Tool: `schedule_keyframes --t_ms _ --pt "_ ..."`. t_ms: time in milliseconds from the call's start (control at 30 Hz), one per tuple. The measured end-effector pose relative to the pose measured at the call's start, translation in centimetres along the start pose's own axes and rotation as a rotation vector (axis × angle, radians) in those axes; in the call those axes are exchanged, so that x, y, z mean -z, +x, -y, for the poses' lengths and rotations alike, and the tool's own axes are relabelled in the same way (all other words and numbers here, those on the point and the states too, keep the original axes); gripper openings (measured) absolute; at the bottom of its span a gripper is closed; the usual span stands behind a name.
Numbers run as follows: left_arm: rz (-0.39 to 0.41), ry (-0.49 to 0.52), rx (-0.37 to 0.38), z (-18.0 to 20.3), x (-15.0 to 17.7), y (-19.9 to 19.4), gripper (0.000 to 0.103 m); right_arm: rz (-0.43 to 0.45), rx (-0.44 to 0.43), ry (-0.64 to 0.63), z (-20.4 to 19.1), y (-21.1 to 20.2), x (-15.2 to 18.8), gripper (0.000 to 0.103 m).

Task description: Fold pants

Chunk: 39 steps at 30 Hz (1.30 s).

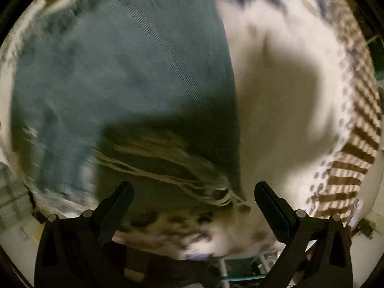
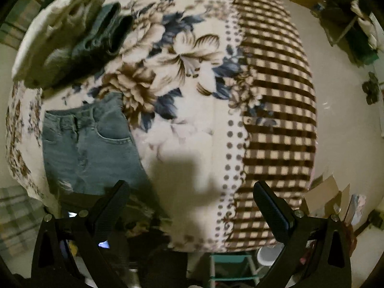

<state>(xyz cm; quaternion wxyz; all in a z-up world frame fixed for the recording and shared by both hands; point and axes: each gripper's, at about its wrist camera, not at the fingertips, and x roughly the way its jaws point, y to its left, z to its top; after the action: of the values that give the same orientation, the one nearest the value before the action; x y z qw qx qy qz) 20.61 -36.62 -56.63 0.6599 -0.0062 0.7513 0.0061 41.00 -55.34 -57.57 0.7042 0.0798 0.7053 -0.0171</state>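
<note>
The jeans [image 2: 91,148] lie flat on the floral blanket [image 2: 182,76], waistband toward the far end, pockets up, legs running back toward the cameras. In the left wrist view the denim [image 1: 124,76] fills most of the frame, blurred, and its frayed hem [image 1: 172,168] trails pale threads right in front of the claw. The left gripper [image 1: 193,199] hangs over that hem with its jaws spread wide, nothing between them. The right gripper [image 2: 192,199] is spread wide too, empty, over bare blanket just beside the jeans' right edge. Farther up the bed, a dark folded garment [image 2: 105,33] rests against a cream pillow [image 2: 48,36].
</note>
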Motion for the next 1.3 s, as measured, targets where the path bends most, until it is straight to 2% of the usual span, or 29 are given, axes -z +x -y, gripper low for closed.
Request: schedule_keyframes --t_ms 33,100,133,167,200,267,367,467,500,533,567,600,633,733,933,1000,1167,1200,1300 --pt "-0.001 -0.009 -0.002 0.1 0.1 0.5 0.095 -0.007 -0.007 -0.023 -0.6 0.9 -0.4 0.103" --pt "0.012 -0.028 -0.02 -0.4 0.2 0.8 0.073 -0.017 -0.026 -0.061 -2.0 2.6 -1.3 0.103" --pt "0.03 -0.043 0.007 -0.9 0.2 0.6 0.069 -0.025 -0.046 -0.084 -3.0 3.6 -1.9 0.103" --pt "0.059 -0.055 0.029 -1.5 0.2 0.0 0.056 -0.035 -0.069 -0.1 -3.9 4.5 -2.4 0.103" --pt "0.088 -0.056 0.044 -2.0 0.2 -0.8 0.033 -0.047 -0.095 -0.112 -4.8 5.4 -3.0 0.103" --pt "0.122 -0.043 0.081 -2.8 0.1 -2.1 0.01 -0.077 -0.152 -0.132 -6.7 7.6 -4.4 0.103" --pt "0.134 -0.054 0.128 -4.5 -0.3 -3.5 0.007 -0.123 -0.207 -0.13 -9.0 10.9 -6.1 0.103" --pt "0.161 -0.068 0.152 -6.5 -0.6 -5.4 0.006 -0.156 -0.253 -0.104 -10.5 13.3 -7.4 0.092" --pt "0.168 -0.072 0.157 -7.1 -0.6 -6.0 0.006 -0.162 -0.266 -0.103 -10.9 13.8 -7.6 0.077" --pt "0.179 -0.079 0.162 -7.7 -0.6 -6.7 0.006 -0.169 -0.267 -0.106 -11.5 14.2 -7.8 0.052" --pt "0.189 -0.084 0.168 -8.5 -0.6 -7.2 0.006 -0.168 -0.258 -0.105 -11.9 14.4 -7.8 0.038" --pt "0.197 -0.088 0.174 -9.2 -0.6 -8.0 0.006 -0.159 -0.252 -0.106 -12.2 14.3 -7.8 0.02" --pt "0.207 -0.09 0.179 -10.0 -0.4 -7.8 0.006 -0.139 -0.237 -0.108 -12.6 13.9 -7.7 0.011" --pt "0.235 -0.101 0.202 -12.7 -0.1 -10.4 0.005 -0.09 -0.204 -0.112 -13.6 11.8 -7.0 0.01" --pt "0.305 -0.157 0.257 -21.2 1.4 -15.0 0.005 -0.022 -0.153 -0.128 -18.0 5.8 -5.4 0.009" --pt "0.329 -0.185 0.267 -21.5 2.3 -14.4 0.005 0.003 -0.148 -0.139 -20.1 3.9 -5.1 0.009" --pt "0.371 -0.284 0.283 -27.6 2.7 -15.7 0.005 0.046 -0.168 -0.211 -28.2 0.1 -4.5 0.009" --pt "0.378 -0.315 0.277 -29.6 2.8 -15.8 0.005 0.047 -0.168 -0.239 -30.6 -0.1 -4.4 0.009" --pt "0.387 -0.371 0.255 -32.5 2.8 -14.7 0.005 0.04 -0.16 -0.301 -37.3 0.6 -4.4 0.009"
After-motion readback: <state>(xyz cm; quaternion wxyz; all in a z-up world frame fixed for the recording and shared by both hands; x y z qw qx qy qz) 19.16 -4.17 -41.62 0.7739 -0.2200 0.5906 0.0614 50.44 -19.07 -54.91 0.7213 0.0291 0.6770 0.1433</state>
